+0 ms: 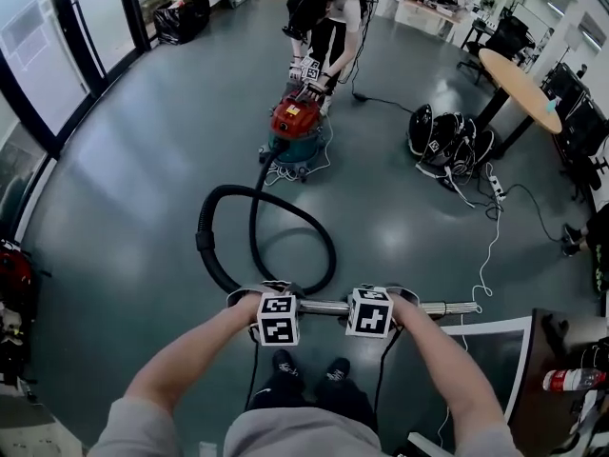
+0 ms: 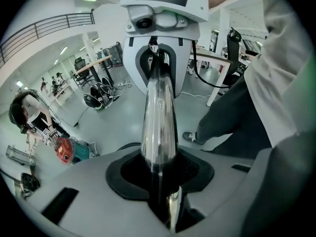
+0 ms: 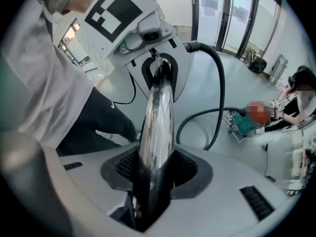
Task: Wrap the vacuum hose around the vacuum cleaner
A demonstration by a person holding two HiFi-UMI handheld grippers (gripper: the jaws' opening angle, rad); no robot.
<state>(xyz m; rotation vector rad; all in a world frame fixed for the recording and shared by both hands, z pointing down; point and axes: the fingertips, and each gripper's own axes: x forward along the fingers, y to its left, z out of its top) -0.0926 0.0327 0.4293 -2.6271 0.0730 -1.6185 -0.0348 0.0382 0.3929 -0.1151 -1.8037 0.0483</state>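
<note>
- Shoes (image 1: 285, 361), two, dark, on the grey floor (image 1: 143, 208) straight below the camera.
- Grippers, two, side by side and pointing steeply down: left gripper (image 1: 277, 308) and right gripper (image 1: 372, 307), one marker cube (image 1: 278, 322) atop each.
- Left gripper's jaws part closed, pads pressed on the chrome wand (image 1: 328, 307); right gripper's jaws likewise narrowed onto that same wand, further along it.
- One wand only, held level across both grippers, its bare end sticking out past the right one.
- One black vacuum hose (image 1: 204, 241), running off the wand's left end, lying in a single wide loop on the floor, then on toward the machine.
- One vacuum cleaner (image 1: 294, 127), red top over teal body, well beyond the loop; hose not wound round it, seemingly plugged in at its front, though too small to be sure.
- One other person (image 1: 328, 17), bent over the cleaner, arms reaching down to its top.
- One round wooden table (image 1: 521, 86) at far right, a heap of black gear (image 1: 442, 136) and cables on the floor near its foot.
</note>
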